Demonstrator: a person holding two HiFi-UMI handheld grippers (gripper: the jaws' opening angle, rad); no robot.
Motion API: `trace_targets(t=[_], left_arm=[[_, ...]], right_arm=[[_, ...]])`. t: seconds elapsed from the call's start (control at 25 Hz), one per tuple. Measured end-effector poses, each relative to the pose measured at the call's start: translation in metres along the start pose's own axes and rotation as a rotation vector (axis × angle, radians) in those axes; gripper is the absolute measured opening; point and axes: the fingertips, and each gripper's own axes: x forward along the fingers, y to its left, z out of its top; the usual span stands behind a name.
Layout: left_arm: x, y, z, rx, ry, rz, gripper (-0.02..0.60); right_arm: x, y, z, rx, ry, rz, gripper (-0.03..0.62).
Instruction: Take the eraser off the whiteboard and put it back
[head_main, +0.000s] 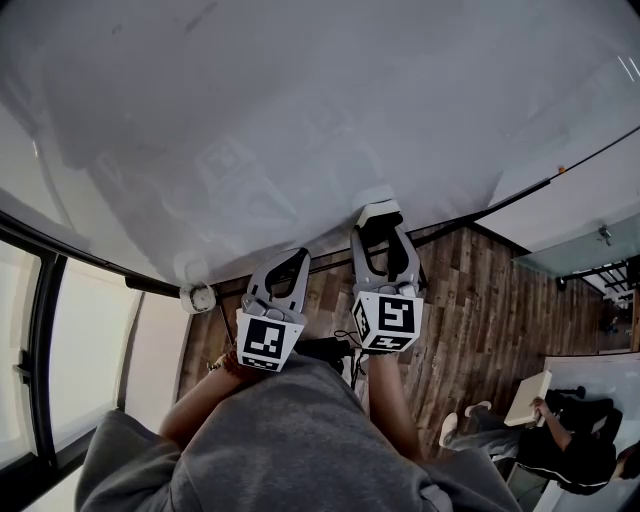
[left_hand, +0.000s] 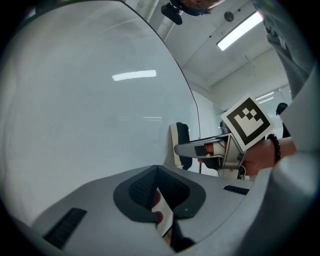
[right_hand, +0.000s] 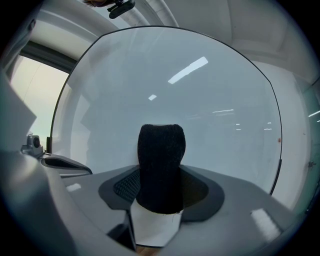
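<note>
Eraser (right_hand: 160, 165) clamped in the right hand-held gripper (head_main: 381, 238), close against the whiteboard (head_main: 300, 120)
Two hand-held grippers, one eraser, one whiteboard. The left hand-held gripper (left_hand: 157, 172) is pinched together on nothing; the right would do best to seat the eraser flat on the board before easing its grip.

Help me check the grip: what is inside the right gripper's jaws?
The eraser, black felt above a white body, is clamped between the right gripper jaws. Its lower end is hidden by the gripper's own body.
</note>
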Motion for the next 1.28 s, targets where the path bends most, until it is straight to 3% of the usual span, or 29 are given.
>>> trace_targets(t=[1.28], left_arm=[[-0.009, -0.019, -0.012, 0.006, 0.036, -0.063, 0.006]], right_arm=[[-0.032, -0.005, -0.015, 0.033, 0.017, -0.058, 0.238]])
